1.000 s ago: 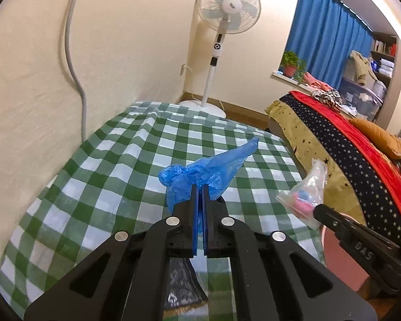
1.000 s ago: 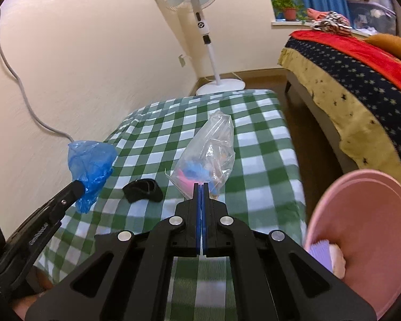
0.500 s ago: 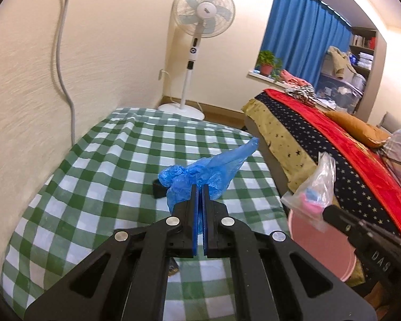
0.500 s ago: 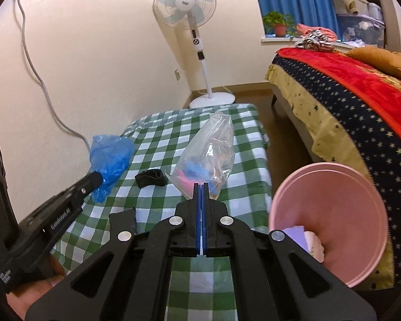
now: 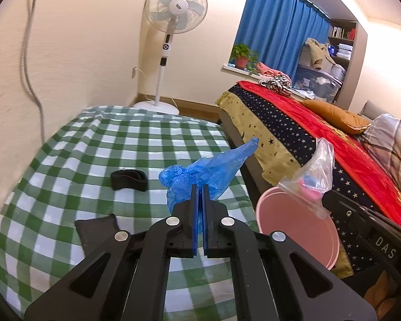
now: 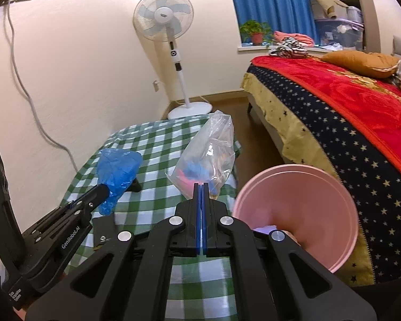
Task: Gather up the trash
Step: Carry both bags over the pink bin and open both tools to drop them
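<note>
My left gripper (image 5: pixel 199 187) is shut on a crumpled blue plastic bag (image 5: pixel 208 171) and holds it above the checked table near its right edge; it also shows in the right wrist view (image 6: pixel 117 168). My right gripper (image 6: pixel 201 186) is shut on a clear plastic bag (image 6: pixel 208 155) with pink and blue bits inside, held just left of the pink bin (image 6: pixel 296 208). The clear bag (image 5: pixel 312 179) hangs over the pink bin's rim (image 5: pixel 296 230) in the left wrist view. The bin holds some pale trash at its bottom.
A black band (image 5: pixel 129 179) and a flat black wrapper (image 5: pixel 96 230) lie on the green checked tablecloth (image 5: pixel 93 147). A bed with a red and starry cover (image 6: pixel 347 112) stands right of the bin. A standing fan (image 6: pixel 171 40) is at the far wall.
Both grippers have moved back and to the right with their bags. The pink bin has come closer into both views, and the clear bag now hangs by its rim.
</note>
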Demonstrator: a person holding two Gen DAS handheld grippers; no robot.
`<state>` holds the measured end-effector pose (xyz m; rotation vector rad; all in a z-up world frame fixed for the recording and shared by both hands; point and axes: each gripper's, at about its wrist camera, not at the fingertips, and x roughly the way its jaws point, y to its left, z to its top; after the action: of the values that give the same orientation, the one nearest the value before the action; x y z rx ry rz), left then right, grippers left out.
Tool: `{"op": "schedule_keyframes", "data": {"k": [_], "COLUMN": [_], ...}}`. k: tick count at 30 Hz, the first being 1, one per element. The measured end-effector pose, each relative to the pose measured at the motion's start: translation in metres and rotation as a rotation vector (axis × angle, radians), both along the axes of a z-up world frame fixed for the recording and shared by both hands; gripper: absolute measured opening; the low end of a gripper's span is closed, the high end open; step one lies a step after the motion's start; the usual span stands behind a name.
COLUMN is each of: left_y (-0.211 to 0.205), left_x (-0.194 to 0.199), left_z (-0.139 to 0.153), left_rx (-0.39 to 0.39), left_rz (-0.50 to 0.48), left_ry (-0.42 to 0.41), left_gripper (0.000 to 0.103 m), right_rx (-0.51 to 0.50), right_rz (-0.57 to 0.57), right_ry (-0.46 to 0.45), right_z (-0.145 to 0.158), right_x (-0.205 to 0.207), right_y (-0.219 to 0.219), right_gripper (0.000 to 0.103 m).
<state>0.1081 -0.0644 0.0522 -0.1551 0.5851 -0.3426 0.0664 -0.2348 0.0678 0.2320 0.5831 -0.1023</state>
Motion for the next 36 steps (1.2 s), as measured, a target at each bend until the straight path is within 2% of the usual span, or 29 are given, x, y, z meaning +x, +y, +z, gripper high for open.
{"op": "schedule_keyframes", "data": {"k": [21,36], "left_y": [-0.064,-0.13], "left_x": [0.009,0.013], "left_z": [-0.023,-0.036], "left_rx": [-0.05,-0.082], "left_rz": [-0.114,-0.287], "left_ry": [0.022,0.022], "left_gripper": [0.002,0.002], "right_rx": [-0.058,-0.084], "right_rz": [-0.273,-0.386], "right_ry": [0.042,0.074], "right_z": [-0.041,-0.055], "right_x": [-0.011,-0.011], "right_y": [-0.06,-0.096], "right_gripper": [0.0,0.0]}}
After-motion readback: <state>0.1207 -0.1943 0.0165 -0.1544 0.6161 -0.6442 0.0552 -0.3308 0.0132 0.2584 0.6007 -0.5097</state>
